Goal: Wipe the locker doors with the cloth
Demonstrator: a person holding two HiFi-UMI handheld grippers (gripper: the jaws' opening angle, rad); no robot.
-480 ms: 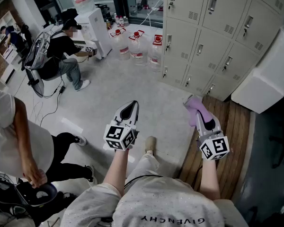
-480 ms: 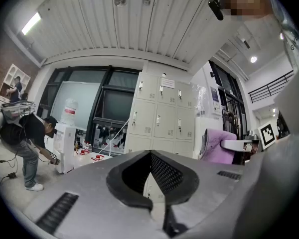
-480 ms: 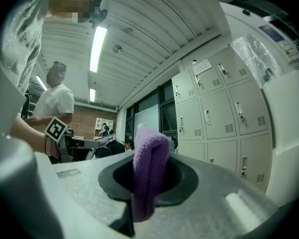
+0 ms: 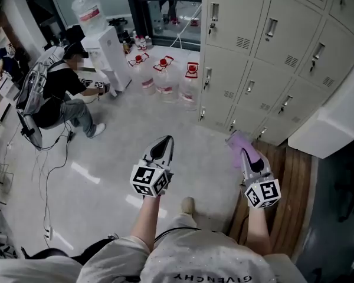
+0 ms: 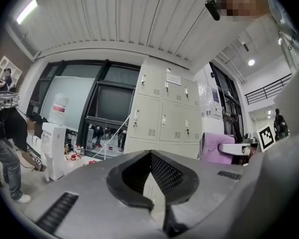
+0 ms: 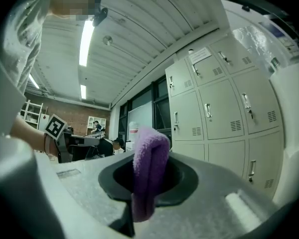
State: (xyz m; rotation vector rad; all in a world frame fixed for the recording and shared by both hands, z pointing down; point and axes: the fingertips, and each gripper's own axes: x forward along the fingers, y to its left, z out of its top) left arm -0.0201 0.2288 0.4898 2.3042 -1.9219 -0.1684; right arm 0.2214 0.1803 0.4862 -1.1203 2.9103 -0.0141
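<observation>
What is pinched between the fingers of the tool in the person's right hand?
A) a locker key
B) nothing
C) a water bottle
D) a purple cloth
D: the right gripper is clamped on a folded purple cloth, seen plainly in its own view.

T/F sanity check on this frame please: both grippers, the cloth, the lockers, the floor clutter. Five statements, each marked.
1. The right gripper is clamped on a purple cloth. True.
2. The left gripper holds a second cloth. False: its jaws are together with nothing between them.
3. The cloth is pressed against a locker door. False: it hangs over the floor, apart from the lockers.
4. Every locker door in view is shut. True.
5. Water jugs with red caps stand on the floor beside the lockers. True.
</observation>
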